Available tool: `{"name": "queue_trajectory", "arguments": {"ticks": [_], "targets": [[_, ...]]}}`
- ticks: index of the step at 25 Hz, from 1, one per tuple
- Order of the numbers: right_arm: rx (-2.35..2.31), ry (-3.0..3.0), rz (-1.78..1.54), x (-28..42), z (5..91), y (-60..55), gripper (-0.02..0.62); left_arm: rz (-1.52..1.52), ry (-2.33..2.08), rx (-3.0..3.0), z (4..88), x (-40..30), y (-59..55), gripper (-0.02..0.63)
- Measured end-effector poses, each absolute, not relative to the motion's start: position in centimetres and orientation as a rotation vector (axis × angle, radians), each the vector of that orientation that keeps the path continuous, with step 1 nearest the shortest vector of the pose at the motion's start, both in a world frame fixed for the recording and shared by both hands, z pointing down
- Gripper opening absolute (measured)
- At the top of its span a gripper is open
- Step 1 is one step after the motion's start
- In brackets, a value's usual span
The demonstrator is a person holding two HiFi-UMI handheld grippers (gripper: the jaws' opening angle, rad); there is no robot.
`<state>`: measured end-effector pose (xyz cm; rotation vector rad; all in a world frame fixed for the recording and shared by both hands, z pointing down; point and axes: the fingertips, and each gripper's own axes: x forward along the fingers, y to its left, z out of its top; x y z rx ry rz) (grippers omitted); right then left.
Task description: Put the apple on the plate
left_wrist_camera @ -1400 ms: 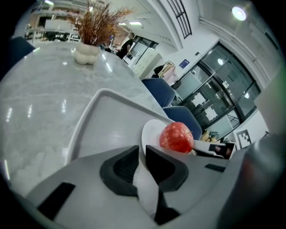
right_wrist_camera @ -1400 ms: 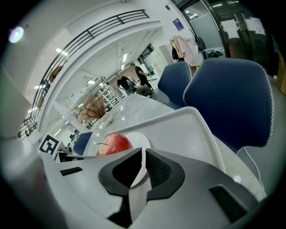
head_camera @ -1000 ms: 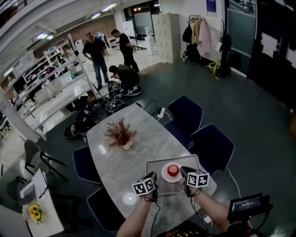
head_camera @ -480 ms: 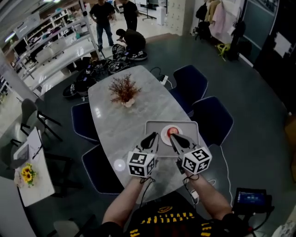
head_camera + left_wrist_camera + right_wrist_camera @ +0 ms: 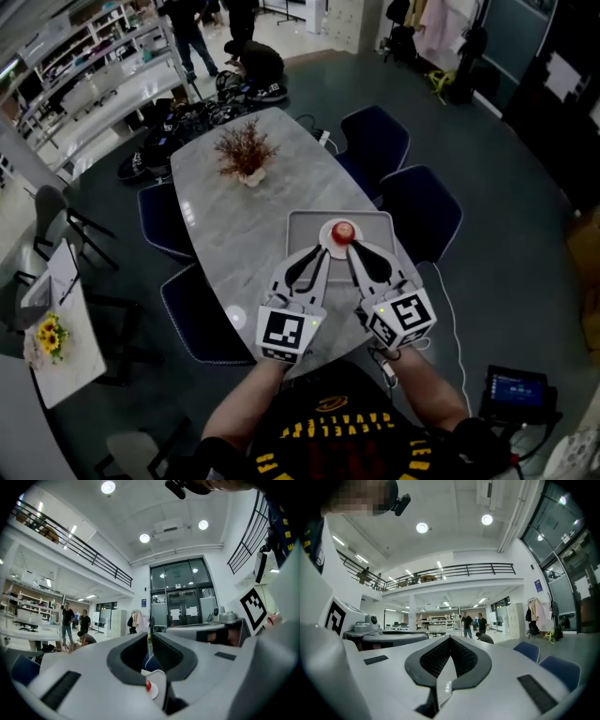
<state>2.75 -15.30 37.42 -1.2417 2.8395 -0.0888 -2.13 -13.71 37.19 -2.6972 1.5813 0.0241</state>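
Note:
A red apple [image 5: 343, 231] rests on a small white plate [image 5: 329, 238], which lies on a grey tray [image 5: 305, 225] near the front edge of the marble table [image 5: 234, 225]. Both grippers are held high above the table, close to the head camera, with their tips pointing toward the plate. My left gripper [image 5: 316, 252] is shut with nothing in it, and so is my right gripper [image 5: 351, 250]. In the left gripper view the jaws of my left gripper [image 5: 150, 637] meet, and the apple [image 5: 148, 685] shows small below them. In the right gripper view my right gripper [image 5: 450, 639] is shut and empty.
A dried-plant centrepiece [image 5: 246, 150] stands on the far half of the table. Dark blue chairs [image 5: 375, 141] [image 5: 420, 211] line the right side and another chair [image 5: 164, 220] the left. People [image 5: 187, 19] are at the back of the hall. A device with a screen [image 5: 518, 389] lies on the floor at right.
Both grippers have risen from beside the tray toward the head camera, and that view has tipped further down. The apple has stayed on the plate.

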Motion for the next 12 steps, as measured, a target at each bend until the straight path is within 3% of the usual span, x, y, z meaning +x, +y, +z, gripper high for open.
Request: {"name": "queue_trajectory", "arguments": {"ticks": [12], "targets": [[-1.380, 2.772, -0.025, 4.8, 37.9, -9.0, 0.006, 0.086, 1.523, -2.770, 37.6, -1.1, -7.1, 0.036]]}}
